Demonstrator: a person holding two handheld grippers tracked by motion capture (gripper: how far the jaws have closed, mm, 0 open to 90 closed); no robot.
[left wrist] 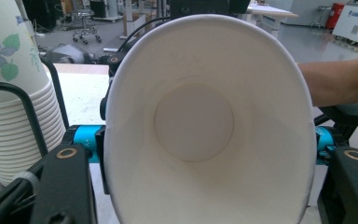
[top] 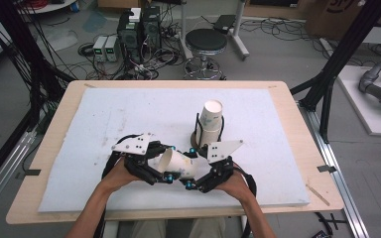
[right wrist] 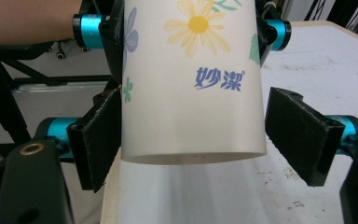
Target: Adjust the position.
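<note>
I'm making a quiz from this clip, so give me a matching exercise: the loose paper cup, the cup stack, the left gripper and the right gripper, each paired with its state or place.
Things:
1. paper cup
2. stack of cups
3. left gripper
4. right gripper

States or places:
A. jaws apart around the cup's base end, one pad off the wall
B. standing in a black wire holder on the white mat
C. lying sideways between the two grippers
D. clamped on the cup near its open rim

Pairs: 1-C, 2-B, 3-D, 4-A
</note>
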